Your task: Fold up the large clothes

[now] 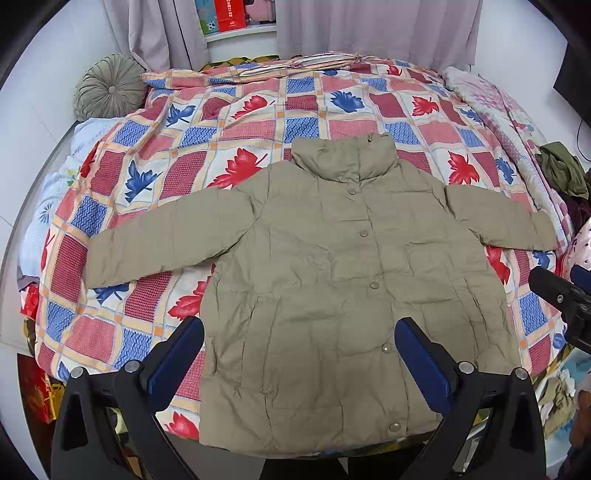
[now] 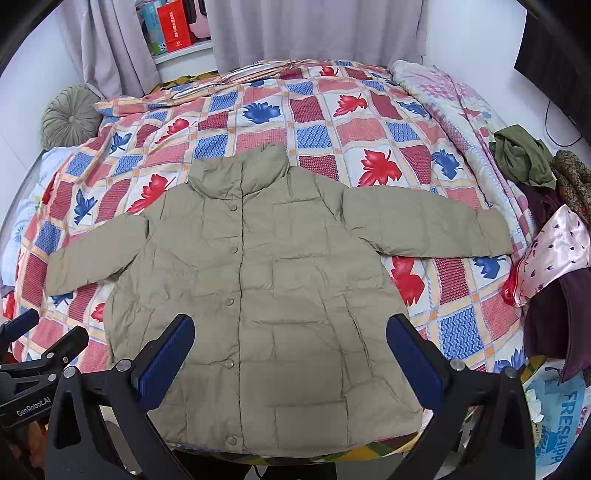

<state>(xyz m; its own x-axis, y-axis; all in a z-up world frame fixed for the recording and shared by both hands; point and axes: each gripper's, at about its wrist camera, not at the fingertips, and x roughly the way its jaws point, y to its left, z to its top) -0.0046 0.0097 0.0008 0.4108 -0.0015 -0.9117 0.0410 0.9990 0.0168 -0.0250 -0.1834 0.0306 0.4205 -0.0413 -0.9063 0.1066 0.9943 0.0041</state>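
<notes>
In the left wrist view, the khaki quilted puffer jacket (image 1: 325, 280) lies flat, front up and snapped shut, sleeves spread, on the bed's leaf-patterned patchwork quilt (image 1: 236, 122); its hem is partly cut off behind the left gripper (image 1: 299, 354), whose blue ribbed pads stand spread and empty above it; the writing on a red box (image 1: 231, 14) on the sill is too small to read.

In the right wrist view, the right gripper (image 2: 290, 349) also hangs spread above the jacket's lower half; the other gripper's body reads "GenRobot.AI"; a blue bag (image 2: 561, 424) at the edge shows "FRESHIPP", cut off.
</notes>
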